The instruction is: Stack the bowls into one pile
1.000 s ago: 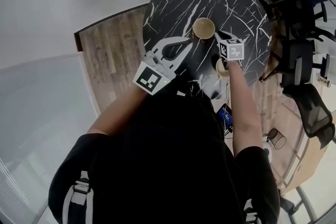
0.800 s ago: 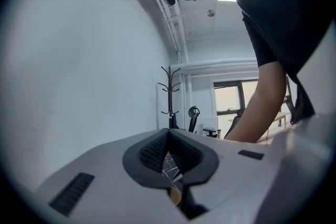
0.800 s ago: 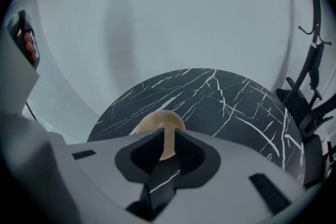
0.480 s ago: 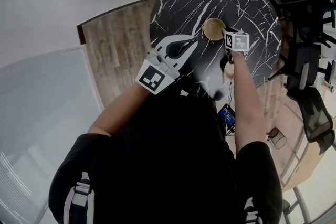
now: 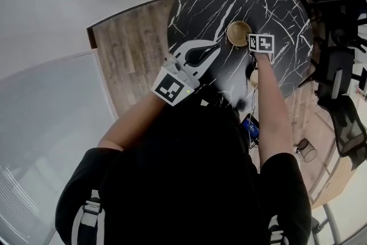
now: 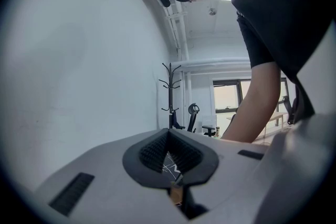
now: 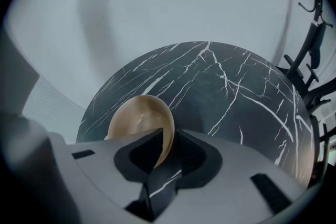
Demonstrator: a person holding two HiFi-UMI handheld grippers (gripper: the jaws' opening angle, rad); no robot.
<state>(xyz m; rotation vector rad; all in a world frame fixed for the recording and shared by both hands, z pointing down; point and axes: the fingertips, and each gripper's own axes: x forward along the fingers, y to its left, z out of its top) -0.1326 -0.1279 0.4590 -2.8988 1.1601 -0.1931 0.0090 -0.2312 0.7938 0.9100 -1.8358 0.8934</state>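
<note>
Nothing is stacked yet: the right gripper [image 7: 169,136], fingers just opening, straddles the rim of a tan bowl [image 7: 137,119] mid-worktop [image 7: 231,97] without clamping it. A second bowl [image 5: 251,78] sits nearer, apart. The left gripper [image 6: 169,134] has its fingers together, empty.

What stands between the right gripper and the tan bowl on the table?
Nothing visible does. The rim of the tan bowl already sits between the jaws of the right gripper, which have just been opening.

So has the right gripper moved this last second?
Yes: the right gripper moved across the table toward the far bowl; its jaws, just opening, straddle the rim.
</note>
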